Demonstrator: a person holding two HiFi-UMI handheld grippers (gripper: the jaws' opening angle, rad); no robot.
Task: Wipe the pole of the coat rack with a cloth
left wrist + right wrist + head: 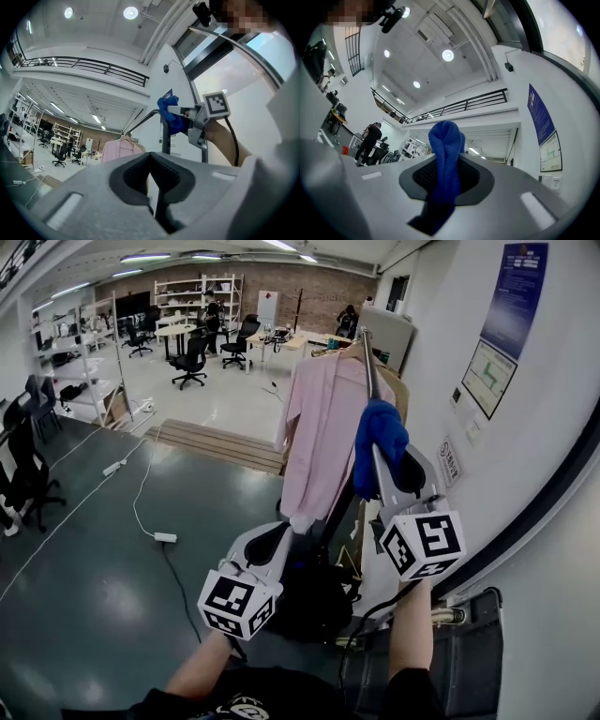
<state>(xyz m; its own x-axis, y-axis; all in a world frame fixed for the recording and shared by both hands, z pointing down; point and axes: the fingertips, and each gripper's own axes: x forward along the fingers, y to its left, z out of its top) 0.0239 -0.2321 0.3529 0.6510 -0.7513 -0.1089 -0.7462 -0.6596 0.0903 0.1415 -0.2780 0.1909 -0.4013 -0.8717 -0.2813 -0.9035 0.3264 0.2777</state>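
The coat rack's metal pole (367,360) rises by the white wall, with a pink shirt (323,427) hanging from its rail. My right gripper (382,470) is shut on a blue cloth (380,432), and the cloth lies against the pole just below the rail. In the left gripper view the cloth (169,112) sits bunched at the bend of the pole (165,139), with the right gripper (182,111) behind it. The cloth (446,140) sticks up between the right jaws. My left gripper (284,532) hangs lower, by the shirt's hem, shut (150,161) with nothing seen between its jaws.
A white wall with posters (511,296) stands close on the right. A black bag (309,601) lies at the rack's foot and a grey case (469,652) is at the lower right. A power strip (165,537) with cable and a wooden platform (220,444) lie to the left.
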